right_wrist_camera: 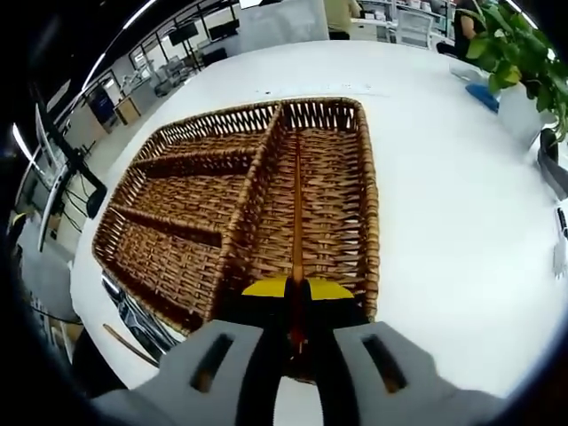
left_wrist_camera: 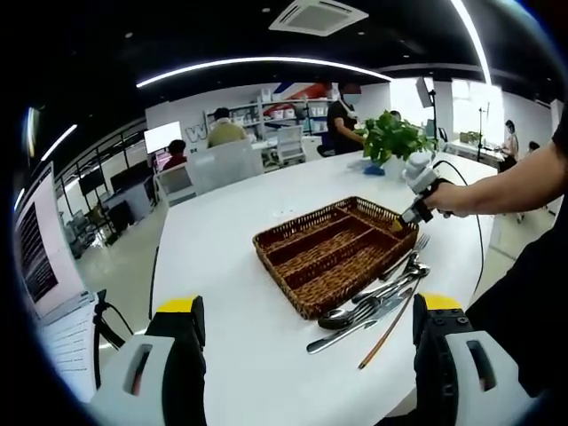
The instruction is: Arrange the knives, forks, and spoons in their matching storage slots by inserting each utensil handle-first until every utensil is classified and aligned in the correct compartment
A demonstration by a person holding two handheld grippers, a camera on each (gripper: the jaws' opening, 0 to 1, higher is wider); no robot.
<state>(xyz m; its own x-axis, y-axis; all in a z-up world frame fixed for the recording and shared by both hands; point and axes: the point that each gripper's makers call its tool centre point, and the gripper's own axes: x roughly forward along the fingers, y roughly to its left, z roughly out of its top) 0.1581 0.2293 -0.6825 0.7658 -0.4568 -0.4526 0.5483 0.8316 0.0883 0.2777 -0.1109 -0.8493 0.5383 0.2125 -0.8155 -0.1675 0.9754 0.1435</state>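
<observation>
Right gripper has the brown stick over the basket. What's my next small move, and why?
Probably lower it and release: the right gripper is shut on the thin brown stick, which already lies lengthwise over the wicker basket's long compartment, inside its walls.

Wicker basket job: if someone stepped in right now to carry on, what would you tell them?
Left gripper: open, holding nothing, hovering above the table.
Right gripper: shut on a thin brown stick, laying it in the long compartment of the wicker basket.
Done: nothing else in the basket; the other compartments are bare.
Left: the pile of spoons and forks and another brown stick on the table beside the basket need sorting.
</observation>
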